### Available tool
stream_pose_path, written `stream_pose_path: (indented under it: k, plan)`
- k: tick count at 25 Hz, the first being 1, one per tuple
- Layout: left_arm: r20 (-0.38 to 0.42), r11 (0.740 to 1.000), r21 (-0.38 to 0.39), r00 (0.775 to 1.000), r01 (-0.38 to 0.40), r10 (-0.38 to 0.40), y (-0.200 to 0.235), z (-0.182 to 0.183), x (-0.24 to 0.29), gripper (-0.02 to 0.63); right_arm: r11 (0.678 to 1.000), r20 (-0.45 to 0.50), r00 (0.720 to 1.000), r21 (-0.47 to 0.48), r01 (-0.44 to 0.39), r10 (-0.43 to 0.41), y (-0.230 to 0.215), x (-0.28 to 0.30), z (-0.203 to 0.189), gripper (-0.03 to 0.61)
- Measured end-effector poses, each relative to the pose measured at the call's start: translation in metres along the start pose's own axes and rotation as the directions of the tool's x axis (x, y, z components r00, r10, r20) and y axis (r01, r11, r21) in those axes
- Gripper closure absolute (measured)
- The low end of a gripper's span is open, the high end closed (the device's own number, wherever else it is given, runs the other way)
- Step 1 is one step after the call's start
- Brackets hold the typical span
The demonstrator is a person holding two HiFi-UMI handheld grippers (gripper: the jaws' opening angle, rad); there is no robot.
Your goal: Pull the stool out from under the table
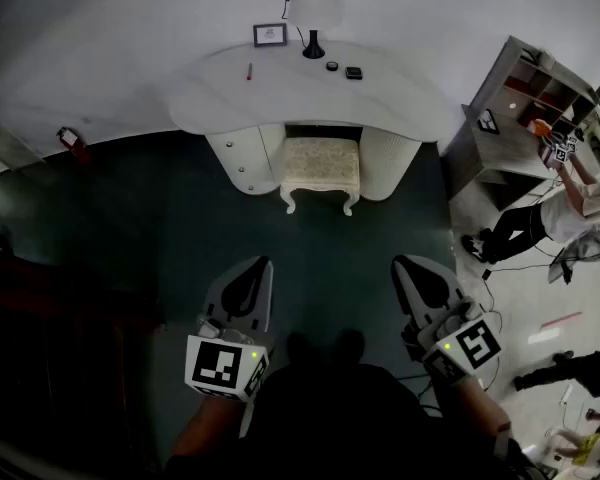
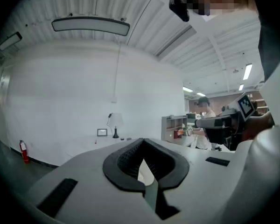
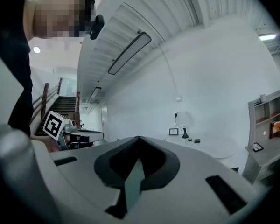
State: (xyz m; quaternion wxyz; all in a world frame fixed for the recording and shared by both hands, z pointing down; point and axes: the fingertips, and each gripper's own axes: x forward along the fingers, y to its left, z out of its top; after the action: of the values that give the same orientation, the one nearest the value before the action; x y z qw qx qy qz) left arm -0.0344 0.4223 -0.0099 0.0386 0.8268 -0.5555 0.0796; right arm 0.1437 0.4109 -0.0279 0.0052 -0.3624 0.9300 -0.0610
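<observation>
A cream cushioned stool with curved white legs stands tucked in the kneehole of a white curved dressing table against the far wall. My left gripper and right gripper hang side by side well short of it, over the dark green floor. Both are shut with nothing between their jaws. In the left gripper view my left gripper points toward the distant table. From the right gripper view, the right gripper faces the same table far off.
On the table stand a lamp, a small picture frame and little dark items. A grey shelving unit stands at right, with people beside it. A red fire extinguisher stands by the left wall. Cables lie on the floor at right.
</observation>
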Motion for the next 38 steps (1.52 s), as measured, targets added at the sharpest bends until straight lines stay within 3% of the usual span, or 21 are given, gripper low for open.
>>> stream_pose_path:
  k: [11,24,30,38]
  plan:
    - [0.021,0.999,0.002,0.999,0.033,-0.033,0.009,-0.004,-0.015,0.603,1.0,0.008,1.0,-0.016,0.024,-0.024,0.018,0.012,0.001,0.563]
    - [0.037,0.997,-0.031,0.997,0.065,-0.064,0.048,-0.01,-0.035,0.603,0.998,-0.046,0.998,0.053,0.034,-0.032,0.052,0.036,-0.015,0.561]
    - [0.006,0.998,-0.017,0.998,0.057,-0.057,0.061,-0.024,-0.011,0.603,0.994,-0.026,1.0,0.108,0.017,-0.015,0.033,0.056,-0.018,0.561]
    - [-0.019,0.997,-0.055,0.998,0.063,-0.064,0.068,-0.016,0.069,0.603,0.993,-0.039,0.999,0.121,-0.016,0.021,-0.035,0.098,-0.019,0.561]
